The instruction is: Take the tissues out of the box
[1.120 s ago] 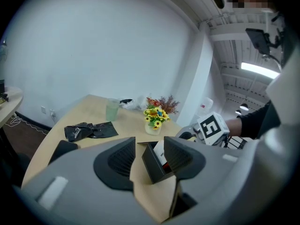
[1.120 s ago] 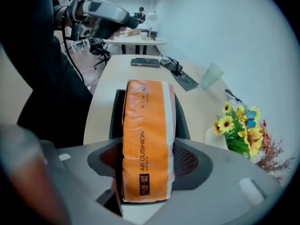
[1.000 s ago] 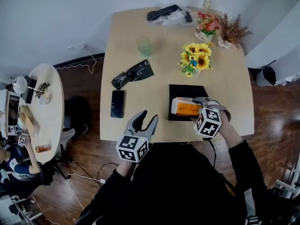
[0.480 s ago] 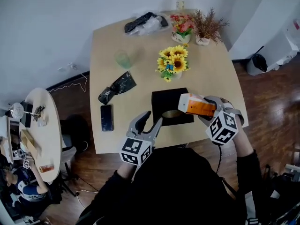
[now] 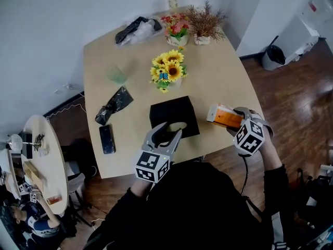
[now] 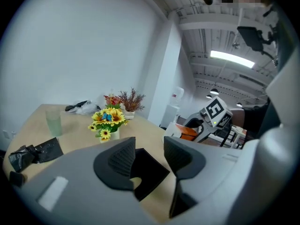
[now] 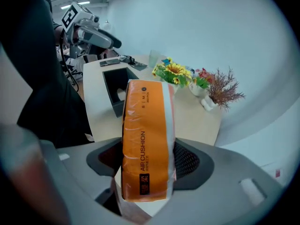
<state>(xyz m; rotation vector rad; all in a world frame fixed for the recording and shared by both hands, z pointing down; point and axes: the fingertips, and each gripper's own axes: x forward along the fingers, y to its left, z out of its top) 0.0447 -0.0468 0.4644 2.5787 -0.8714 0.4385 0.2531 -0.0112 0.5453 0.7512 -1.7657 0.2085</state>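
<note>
Tabletop [image 5: 234, 82], open black box [image 5: 174, 108]; left gripper [image 5: 170, 129] jaws apart, empty; right gripper [image 5: 233, 122] jaws tight on tissue pack [image 5: 220, 114]

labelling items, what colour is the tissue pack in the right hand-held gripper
The tissue pack is orange with a pale band along one side; clearest in the right gripper view.

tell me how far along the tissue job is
Done: the orange tissue pack is out of the black box. In hand: the right gripper has its jaws closed on the pack near the right edge of the table; the left gripper is open and empty by the box. Left: setting the pack down.
</note>
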